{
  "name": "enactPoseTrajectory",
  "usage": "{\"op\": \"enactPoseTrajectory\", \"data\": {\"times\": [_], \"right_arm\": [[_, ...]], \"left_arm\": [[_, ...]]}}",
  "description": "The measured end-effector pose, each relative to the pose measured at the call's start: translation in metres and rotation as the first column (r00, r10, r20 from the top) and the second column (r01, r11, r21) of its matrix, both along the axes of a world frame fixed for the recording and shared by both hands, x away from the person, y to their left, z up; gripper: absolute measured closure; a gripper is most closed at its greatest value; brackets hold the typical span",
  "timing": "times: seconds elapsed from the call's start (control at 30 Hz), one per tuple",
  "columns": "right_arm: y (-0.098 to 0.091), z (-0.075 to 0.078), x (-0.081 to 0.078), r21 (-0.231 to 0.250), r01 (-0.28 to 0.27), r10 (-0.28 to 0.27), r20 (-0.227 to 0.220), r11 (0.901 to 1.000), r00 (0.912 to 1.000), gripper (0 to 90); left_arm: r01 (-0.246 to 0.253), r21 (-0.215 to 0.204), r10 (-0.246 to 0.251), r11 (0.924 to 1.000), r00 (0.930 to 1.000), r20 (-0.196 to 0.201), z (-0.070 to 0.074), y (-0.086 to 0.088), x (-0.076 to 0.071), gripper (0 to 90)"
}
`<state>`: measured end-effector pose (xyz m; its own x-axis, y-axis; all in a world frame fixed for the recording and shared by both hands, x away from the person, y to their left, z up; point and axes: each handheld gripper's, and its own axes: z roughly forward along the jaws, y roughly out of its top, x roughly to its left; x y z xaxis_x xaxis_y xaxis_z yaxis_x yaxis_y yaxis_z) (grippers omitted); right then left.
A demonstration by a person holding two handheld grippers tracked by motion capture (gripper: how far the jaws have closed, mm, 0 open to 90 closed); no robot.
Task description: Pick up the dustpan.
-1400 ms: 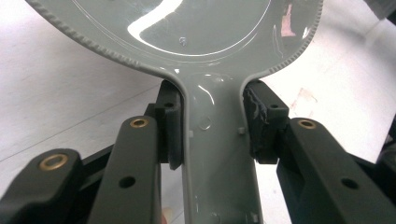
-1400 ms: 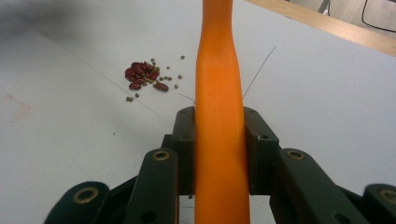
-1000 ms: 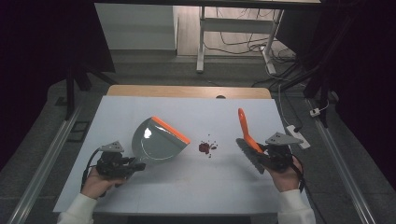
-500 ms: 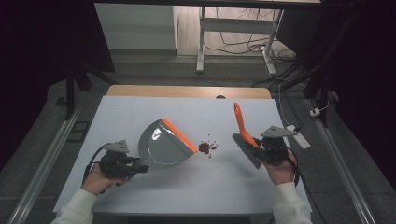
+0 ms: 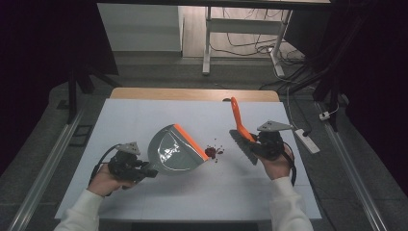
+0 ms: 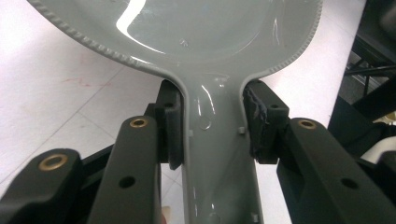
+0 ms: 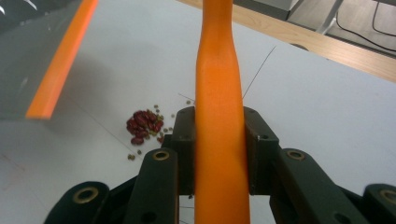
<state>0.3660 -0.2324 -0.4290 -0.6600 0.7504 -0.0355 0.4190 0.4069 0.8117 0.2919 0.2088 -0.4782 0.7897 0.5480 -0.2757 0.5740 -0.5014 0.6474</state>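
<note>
A grey dustpan (image 5: 173,150) with an orange lip (image 5: 190,141) lies on the white table, its mouth facing a small heap of red beans (image 5: 212,152). My left gripper (image 5: 144,170) is shut on the dustpan's grey handle (image 6: 217,140), both pads pressing its sides. My right gripper (image 5: 252,140) is shut on the orange handle of a brush (image 5: 236,118), which sticks up and away; its dark bristles (image 5: 239,145) sit just right of the beans. In the right gripper view the orange handle (image 7: 218,116) runs between the pads, with the beans (image 7: 144,125) and the dustpan's orange lip (image 7: 60,56) to the left.
A white sheet covers the table (image 5: 144,115), with a wooden strip (image 5: 192,94) at the far edge. A power strip (image 5: 307,141) lies on the floor to the right. Table legs and cables (image 5: 240,43) stand beyond the far edge.
The dustpan has slid right and closer to the beans with my left gripper. My right gripper with the brush has moved left toward the beans.
</note>
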Motion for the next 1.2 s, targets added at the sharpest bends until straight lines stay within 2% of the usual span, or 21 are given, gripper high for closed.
{"op": "enactPoseTrajectory", "data": {"times": [0.17, 0.37, 0.53, 0.7, 0.97, 1.2], "right_arm": [[0.006, -0.003, 0.005, 0.011, -0.008, 0.008, -0.002, 0.9999, 1.0, 70.2], [0.013, -0.008, 0.009, -0.008, -0.017, 0.017, 0.004, 0.9998, 0.9999, 70.2], [0.021, -0.015, 0.015, -0.02, -0.026, 0.025, -0.01, 0.9995, 0.9996, 70.2], [0.027, -0.018, 0.018, -0.032, -0.036, 0.035, -0.014, 0.9989, 0.9993, 70.2], [0.032, -0.021, 0.026, -0.051, -0.044, 0.044, -0.012, 0.9977, 0.999, 70.2], [0.043, -0.026, 0.037, -0.081, -0.058, 0.056, -0.019, 0.995, 0.9982, 70.2]], "left_arm": [[0.027, 0.022, -0.027, 0.9994, 0.9995, -0.018, -0.003, -0.006, -0.002, 61.7], [0.076, 0.058, -0.074, 0.9954, 0.9963, -0.043, -0.01, -0.015, -0.005, 61.6], [0.1, 0.079, -0.096, 0.9918, 0.9939, -0.054, -0.014, -0.022, -0.004, 61.6], [0.096, 0.08, -0.089, 0.9922, 0.993, -0.078, -0.021, -0.028, -0.004, 61.6], [0.114, 0.096, -0.103, 0.9889, 0.9881, -0.114, -0.028, -0.038, 0.002, 61.6], [0.115, 0.108, -0.1, 0.9876, 0.9863, -0.131, -0.029, -0.043, 0.008, 61.6]]}}
